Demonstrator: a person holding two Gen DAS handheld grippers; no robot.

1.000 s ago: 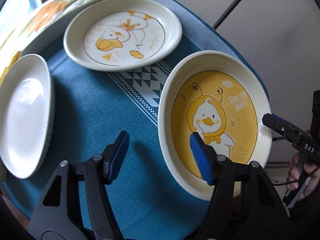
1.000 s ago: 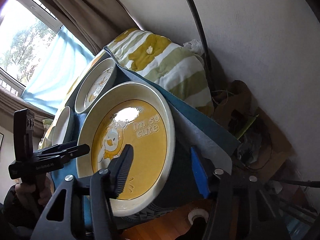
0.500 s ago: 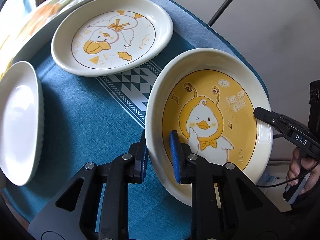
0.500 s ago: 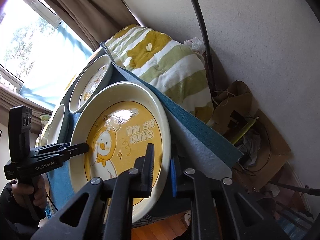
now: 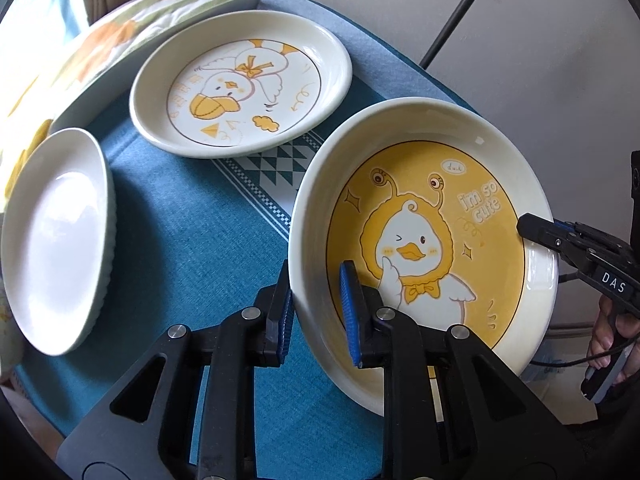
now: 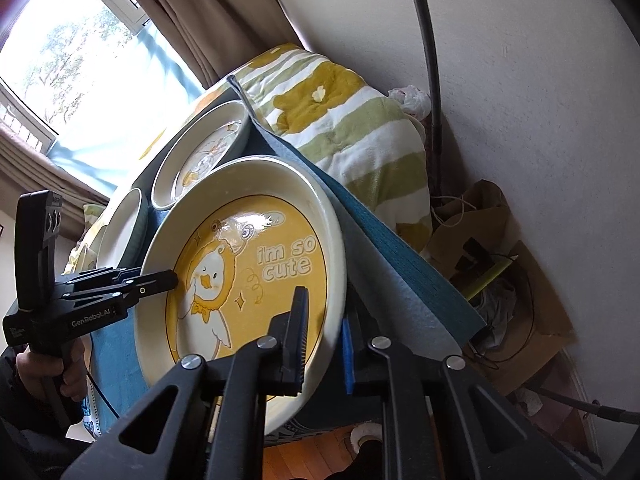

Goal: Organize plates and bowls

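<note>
Yellow plate (image 5: 424, 240) w/ a duck and "i'm so cute" is clamped by both tools. Left tool (image 5: 316, 312) grips its rim at approx 7 o'clock in the left wrist view, one pad outside, one inside on the yellow. Right tool (image 5: 532, 232) pinches the opposite rim at 3 o'clock; in its own view (image 6: 324, 336) the rim sits between its pads. Both just closed onto the plate, jaws narrow.

Plate sits at the desk's right edge, over the blue cloth (image 5: 192, 240); whether it touches the cloth, can't tell. Duck plate (image 5: 240, 84) at 11 o'clock, near but apart. White plate (image 5: 56, 240) at 9 o'clock, well apart, bare cloth between. Wall (image 5: 520, 40) beyond the desk at 1 o'clock; striped blanket (image 6: 344, 128) past the far edge.
</note>
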